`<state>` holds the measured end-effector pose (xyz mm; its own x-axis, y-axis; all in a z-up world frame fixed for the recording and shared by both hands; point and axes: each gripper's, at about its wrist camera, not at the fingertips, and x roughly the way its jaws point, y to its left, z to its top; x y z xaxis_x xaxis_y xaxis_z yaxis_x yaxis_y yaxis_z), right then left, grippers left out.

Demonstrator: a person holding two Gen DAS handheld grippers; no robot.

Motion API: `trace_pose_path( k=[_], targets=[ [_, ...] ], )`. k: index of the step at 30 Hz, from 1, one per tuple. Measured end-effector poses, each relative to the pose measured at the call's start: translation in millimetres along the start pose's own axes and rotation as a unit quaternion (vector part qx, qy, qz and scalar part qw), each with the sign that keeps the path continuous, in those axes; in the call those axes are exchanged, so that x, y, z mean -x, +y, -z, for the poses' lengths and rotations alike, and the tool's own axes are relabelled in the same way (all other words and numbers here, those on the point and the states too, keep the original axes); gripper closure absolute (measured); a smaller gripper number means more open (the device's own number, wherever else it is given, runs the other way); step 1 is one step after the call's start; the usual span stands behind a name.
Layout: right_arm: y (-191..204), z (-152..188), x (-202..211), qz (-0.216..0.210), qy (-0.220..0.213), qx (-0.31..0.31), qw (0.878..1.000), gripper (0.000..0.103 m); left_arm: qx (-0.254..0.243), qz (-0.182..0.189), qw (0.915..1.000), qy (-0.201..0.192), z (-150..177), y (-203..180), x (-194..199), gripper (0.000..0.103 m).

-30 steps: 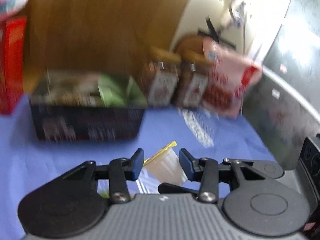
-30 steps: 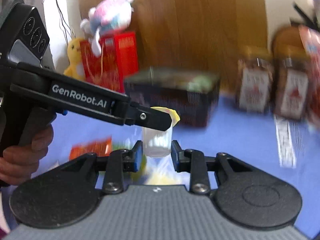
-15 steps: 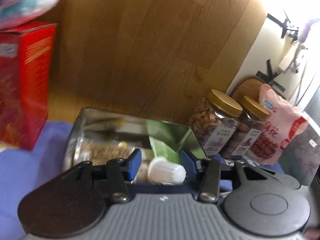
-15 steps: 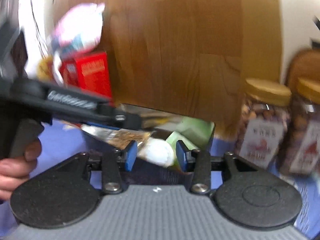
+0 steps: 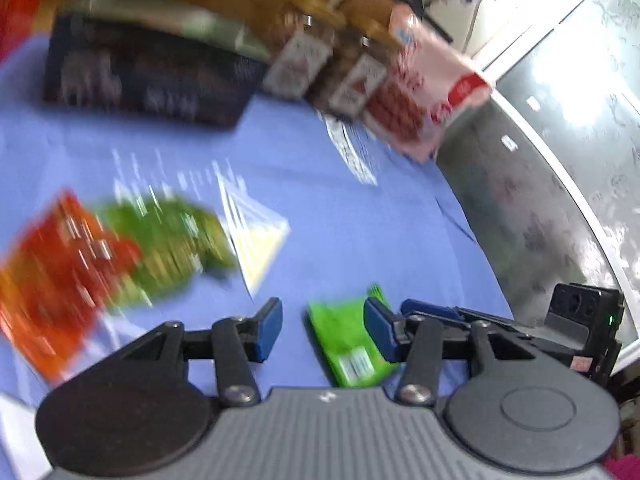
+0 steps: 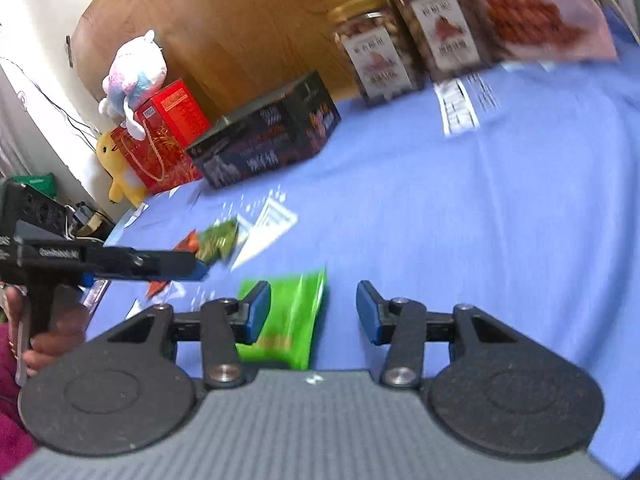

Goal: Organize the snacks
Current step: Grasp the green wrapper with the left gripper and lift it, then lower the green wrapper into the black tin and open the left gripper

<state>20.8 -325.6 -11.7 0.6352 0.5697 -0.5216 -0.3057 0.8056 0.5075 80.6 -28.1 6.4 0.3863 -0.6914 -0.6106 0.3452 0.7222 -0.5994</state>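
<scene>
Two grippers are seen above a blue cloth [image 6: 500, 220], and neither is closed on anything. The left gripper [image 5: 323, 330] is held with its jaws wide apart; a green packet [image 5: 346, 344] is seen flat on the cloth in the gap, close to the right-hand finger, though contact cannot be judged. The right gripper [image 6: 313, 312] is likewise spread wide, and the same green packet [image 6: 288, 320] is seen below it, partly behind the left-hand finger rather than gripped. In the right wrist view the left gripper [image 6: 196, 270] is seen from the side at the left, held by a hand [image 6: 44, 340].

Further out on the cloth, a blurred orange packet [image 5: 60, 280], a green bag [image 5: 172, 244] and a clear sachet [image 5: 256, 236] are seen lying close together. A dark tin [image 6: 268, 144] is placed well beyond them, near the wooden board [image 6: 248, 28]. Two nut jars [image 6: 376, 56] are stood to the right of the tin, with a pink bag [image 6: 536, 16] beside them. A red box [image 6: 164, 132] topped by a plush toy [image 6: 134, 68] is seen left of the tin.
</scene>
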Motion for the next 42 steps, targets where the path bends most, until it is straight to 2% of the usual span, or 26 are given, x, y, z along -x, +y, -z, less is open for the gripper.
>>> trace_pose_path(
  k=[3,4,5,7,9,10,16,21,26,29,33,35,38,40,42],
  targets=[
    [11,13,-5,-0.013,0.003,0.000,1.000,0.053,0.028,0.031,0.9985,0.036,16,0,-20,0.054],
    [16,18,-5,-0.010,-0.006,0.008,1.000,0.053,0.018,0.034,0.9989,0.027,21,-4,-23,0.054],
    [24,21,-7,-0.005,-0.006,0.020,1.000,0.057,0.007,0.028,0.9993,0.023,23,-8,-24,0.056],
    [42,22,-15,0.017,-0.008,0.056,0.998,0.059,0.007,0.015,0.9997,0.019,24,-11,-22,0.059],
    [56,27,-18,0.044,-0.014,0.094,0.994,0.061,0.004,-0.005,0.9999,0.011,23,-10,-18,0.070],
    [60,28,-20,0.049,-0.017,0.103,0.993,0.063,0.002,-0.011,0.9999,0.005,23,-9,-13,0.071],
    [81,12,-37,0.027,-0.030,0.130,0.991,0.066,-0.004,-0.027,0.9985,-0.048,11,-4,25,0.072],
    [102,-28,-58,0.011,-0.060,0.144,0.988,0.067,-0.019,-0.053,0.9939,-0.095,-30,0,48,0.072],
    [117,-91,-95,-0.006,-0.093,0.157,0.983,0.069,-0.028,-0.075,0.9862,-0.145,-95,13,65,0.072],
    [117,-129,-126,-0.010,-0.101,0.158,0.982,0.069,-0.031,-0.096,0.9814,-0.164,-136,25,65,0.072],
    [106,-159,-165,-0.009,-0.096,0.151,0.984,0.069,-0.016,-0.119,0.9794,-0.163,-177,52,50,0.071],
    [101,-165,-184,-0.003,-0.091,0.148,0.985,0.069,-0.008,-0.135,0.9790,-0.153,-189,67,37,0.071],
    [98,-166,-206,0.015,-0.080,0.154,0.985,0.067,0.002,-0.163,0.9770,-0.138,-197,84,18,0.063],
    [97,-165,-208,0.042,-0.095,0.164,0.981,0.067,0.007,-0.177,0.9738,-0.142,-195,89,17,0.063],
    [93,-165,-197,0.040,-0.109,0.151,0.982,0.067,0.008,-0.174,0.9721,-0.157,-189,88,29,0.063]
  ],
)
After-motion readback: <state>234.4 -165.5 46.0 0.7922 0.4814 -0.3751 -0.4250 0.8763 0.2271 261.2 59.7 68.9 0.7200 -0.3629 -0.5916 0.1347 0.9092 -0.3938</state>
